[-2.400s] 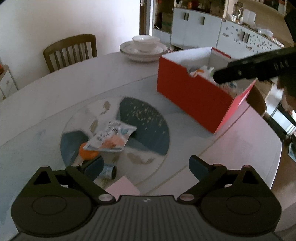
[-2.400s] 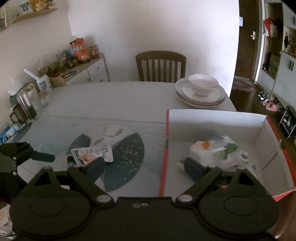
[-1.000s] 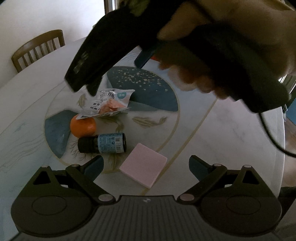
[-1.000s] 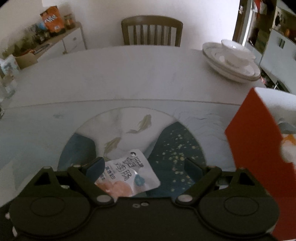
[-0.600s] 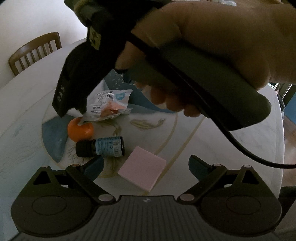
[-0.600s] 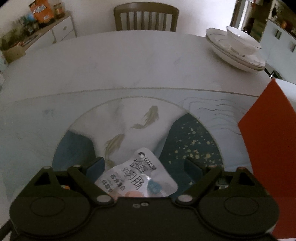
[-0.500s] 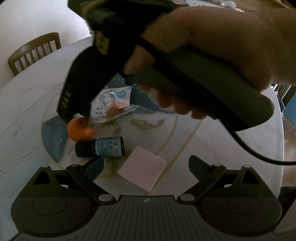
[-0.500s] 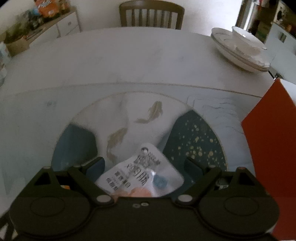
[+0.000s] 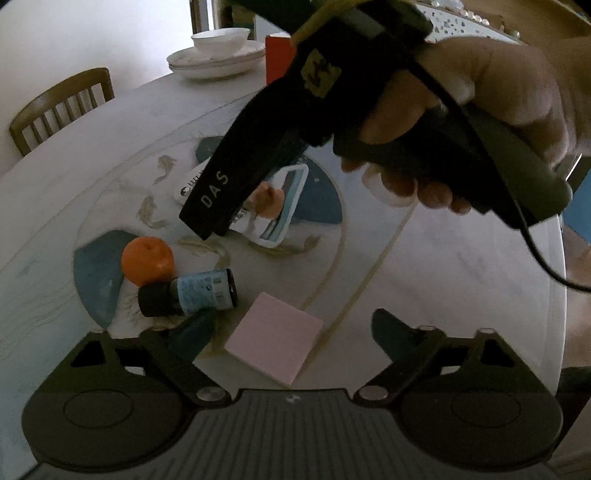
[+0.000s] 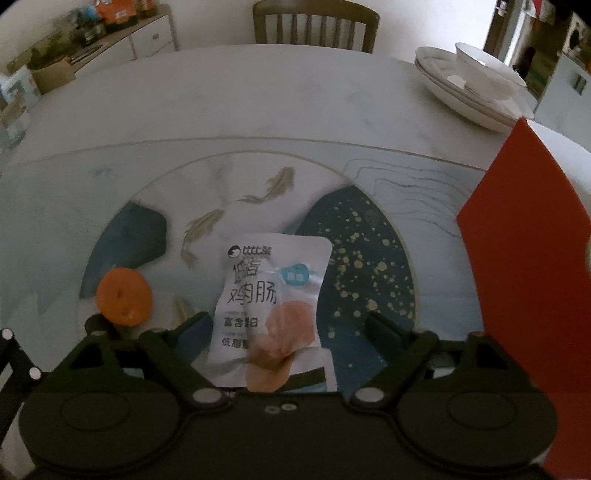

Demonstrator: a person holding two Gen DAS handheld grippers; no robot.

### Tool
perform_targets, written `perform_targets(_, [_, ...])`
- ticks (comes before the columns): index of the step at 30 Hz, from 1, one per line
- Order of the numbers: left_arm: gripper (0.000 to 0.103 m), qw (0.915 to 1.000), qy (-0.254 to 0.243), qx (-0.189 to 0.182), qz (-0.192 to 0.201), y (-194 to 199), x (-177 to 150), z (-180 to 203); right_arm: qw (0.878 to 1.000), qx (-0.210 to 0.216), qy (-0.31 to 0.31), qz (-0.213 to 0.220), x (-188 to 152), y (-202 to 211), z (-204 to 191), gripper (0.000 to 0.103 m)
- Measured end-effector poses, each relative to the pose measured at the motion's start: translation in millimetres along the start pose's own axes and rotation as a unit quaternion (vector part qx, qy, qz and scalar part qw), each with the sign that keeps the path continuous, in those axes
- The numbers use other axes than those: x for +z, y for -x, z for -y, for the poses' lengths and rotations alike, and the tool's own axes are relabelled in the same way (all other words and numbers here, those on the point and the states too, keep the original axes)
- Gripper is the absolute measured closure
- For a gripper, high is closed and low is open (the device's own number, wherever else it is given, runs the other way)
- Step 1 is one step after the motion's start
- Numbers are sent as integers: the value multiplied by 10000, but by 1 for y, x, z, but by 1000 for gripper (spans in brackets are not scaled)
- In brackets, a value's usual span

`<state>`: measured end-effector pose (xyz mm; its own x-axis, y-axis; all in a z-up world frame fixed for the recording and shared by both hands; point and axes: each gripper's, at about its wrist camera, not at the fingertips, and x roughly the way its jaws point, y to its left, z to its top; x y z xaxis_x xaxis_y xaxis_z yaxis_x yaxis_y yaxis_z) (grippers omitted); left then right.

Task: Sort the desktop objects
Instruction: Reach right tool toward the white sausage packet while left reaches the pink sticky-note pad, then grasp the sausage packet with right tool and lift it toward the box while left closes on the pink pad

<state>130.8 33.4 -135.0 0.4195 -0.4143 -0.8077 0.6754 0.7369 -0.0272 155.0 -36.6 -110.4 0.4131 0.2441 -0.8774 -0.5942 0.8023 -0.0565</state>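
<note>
A white snack packet (image 10: 273, 306) lies on the round table's painted disc, between the open jaws of my right gripper (image 10: 284, 325), which hovers low over it. The packet also shows in the left wrist view (image 9: 275, 210), partly hidden by the right gripper's body (image 9: 236, 173). An orange (image 9: 147, 260) (image 10: 123, 295), a dark bottle with a blue label (image 9: 188, 297) and a pink sticky-note pad (image 9: 273, 341) lie near my left gripper (image 9: 291, 328), which is open and empty just above the table.
A red box (image 10: 532, 266) stands at the right of the table. A stack of white plates with a bowl (image 10: 469, 81) sits at the far right. A wooden chair (image 10: 316, 27) stands behind the table, a sideboard (image 10: 92, 48) at far left.
My right gripper left the red box, swung left and came down over the snack packet, which now lies between its open jaws. My left gripper drew back towards the pad and bottle.
</note>
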Motion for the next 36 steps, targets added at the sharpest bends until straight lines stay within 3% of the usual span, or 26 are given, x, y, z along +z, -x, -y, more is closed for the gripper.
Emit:
perform_targets(3, [16,10000,-6,17,-24,-1,-2,1,9998,91,172,32,0,1,-1,25])
perform_targets(7, [33,10000,5,79,10,2,-3,2,9994,167,294,109,3,2,-3,39])
perform_targets(11, [50,9998,86,166,37,5,-2,0,9993,190,309,130,3,3,-3,40])
perform_targets(24, [51,9988,375,299,46,8,-2,-7,9986,387,272,254,-2,13,8,46])
perform_targets(36, [50,9982,507,296,120,16,4,-3,9969,668,78,403,-15,55,24,46])
